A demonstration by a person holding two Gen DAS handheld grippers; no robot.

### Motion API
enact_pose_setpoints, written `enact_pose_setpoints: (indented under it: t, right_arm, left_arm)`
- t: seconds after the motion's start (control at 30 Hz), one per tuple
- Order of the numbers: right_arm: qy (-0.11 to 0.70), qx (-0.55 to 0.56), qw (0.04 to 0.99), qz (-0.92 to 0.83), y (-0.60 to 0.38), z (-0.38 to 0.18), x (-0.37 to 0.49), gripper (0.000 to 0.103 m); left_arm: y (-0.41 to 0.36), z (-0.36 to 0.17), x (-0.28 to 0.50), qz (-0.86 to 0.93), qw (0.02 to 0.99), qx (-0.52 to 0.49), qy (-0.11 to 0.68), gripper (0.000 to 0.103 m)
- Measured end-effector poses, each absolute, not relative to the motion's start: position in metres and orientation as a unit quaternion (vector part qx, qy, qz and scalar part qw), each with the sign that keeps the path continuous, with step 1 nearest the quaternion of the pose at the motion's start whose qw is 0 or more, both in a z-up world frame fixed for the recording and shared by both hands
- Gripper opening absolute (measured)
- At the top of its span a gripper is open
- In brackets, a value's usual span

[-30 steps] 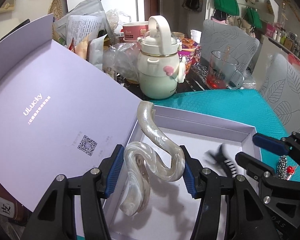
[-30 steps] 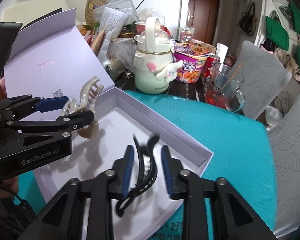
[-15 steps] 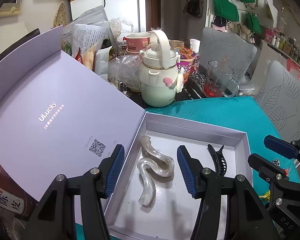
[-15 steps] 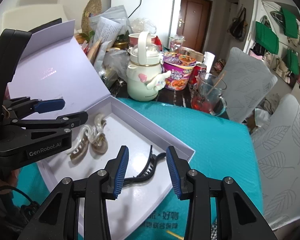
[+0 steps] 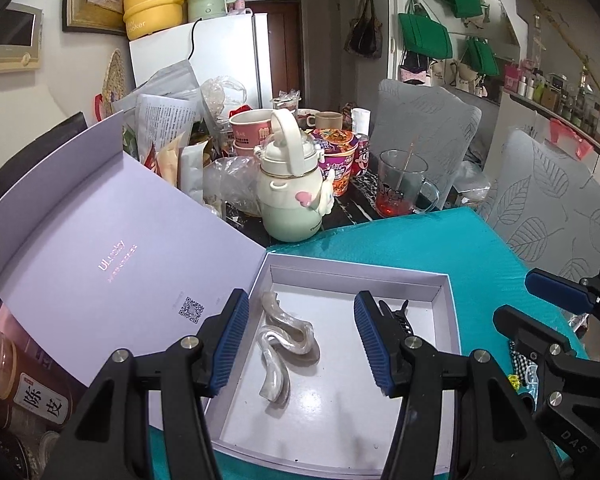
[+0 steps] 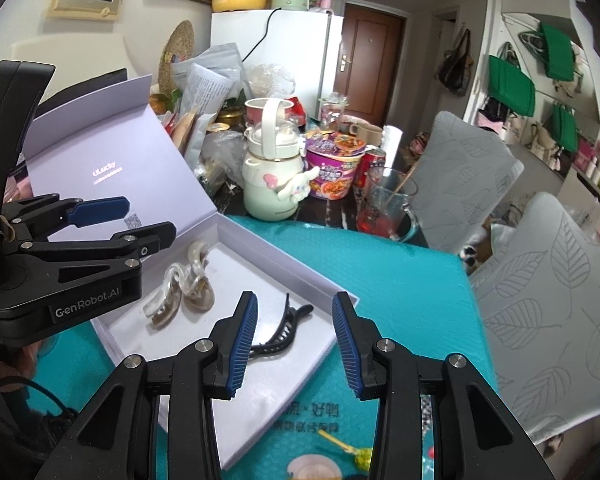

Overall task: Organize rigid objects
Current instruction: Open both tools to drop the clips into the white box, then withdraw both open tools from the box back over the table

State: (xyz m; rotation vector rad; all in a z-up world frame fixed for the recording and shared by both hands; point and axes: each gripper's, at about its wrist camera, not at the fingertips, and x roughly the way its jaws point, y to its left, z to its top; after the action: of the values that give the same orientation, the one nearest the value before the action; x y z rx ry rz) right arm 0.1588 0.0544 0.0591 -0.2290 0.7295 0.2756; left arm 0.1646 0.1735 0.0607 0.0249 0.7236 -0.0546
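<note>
A pearly white hair claw (image 5: 284,340) lies in the open lavender box (image 5: 364,276) on the teal mat; it also shows in the right wrist view (image 6: 184,288). A black hair clip (image 6: 280,334) lies to its right in the box (image 6: 288,262), partly hidden behind a finger in the left wrist view (image 5: 396,312). My left gripper (image 5: 300,336) is open and empty, raised above the box. My right gripper (image 6: 294,344) is open and empty, raised over the box's near right corner.
The box lid (image 5: 100,256) stands open at the left. Behind the mat stand a cream kettle-shaped bottle (image 5: 292,196), a glass mug (image 5: 400,188), noodle cups and bags. Small trinkets (image 5: 520,364) lie on the mat at the right. Grey chairs (image 6: 540,280) stand to the right.
Both grippers opened, let the white claw and the black clip go into the box, and drew back upward and away from it.
</note>
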Motion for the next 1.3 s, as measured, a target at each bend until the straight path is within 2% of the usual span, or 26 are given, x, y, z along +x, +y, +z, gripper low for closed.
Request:
enact_pose_setpoints:
  t: [0.3, 0.33, 0.37, 0.43, 0.63, 0.77, 1.0, 1.3]
  right_arm:
    - [0.343, -0.1, 0.928, 0.102, 0.031, 0.07, 0.133, 0.042]
    - [0.342, -0.099, 0.929, 0.098, 0.028, 0.071, 0.13, 0.042]
    - [0.341, -0.098, 0.93, 0.093, 0.025, 0.072, 0.126, 0.042]
    - [0.339, -0.095, 0.932, 0.086, 0.019, 0.074, 0.121, 0.042]
    - [0.329, -0.085, 0.938, 0.064, -0.001, 0.081, 0.102, 0.05]
    - [0.322, -0.075, 0.942, 0.056, -0.016, 0.084, 0.089, 0.063]
    - [0.319, -0.067, 0.944, 0.052, -0.042, 0.085, 0.073, 0.07]
    - [0.326, -0.059, 0.942, 0.06, -0.078, 0.074, 0.059, 0.071]
  left_arm:
    - [0.15, 0.074, 0.144, -0.065, 0.94, 0.024, 0.333, 0.056]
    - [0.148, 0.075, 0.143, -0.069, 0.941, 0.026, 0.331, 0.063]
    - [0.145, 0.077, 0.14, -0.072, 0.942, 0.027, 0.328, 0.076]
    - [0.141, 0.08, 0.134, -0.078, 0.945, 0.029, 0.317, 0.083]
    - [0.127, 0.085, 0.122, -0.096, 0.945, 0.031, 0.311, 0.084]
    - [0.116, 0.087, 0.113, -0.12, 0.941, 0.017, 0.316, 0.084]
    - [0.091, 0.092, 0.092, -0.139, 0.94, 0.015, 0.311, 0.084]
    - [0.076, 0.083, 0.077, -0.125, 0.937, -0.009, 0.327, 0.084]
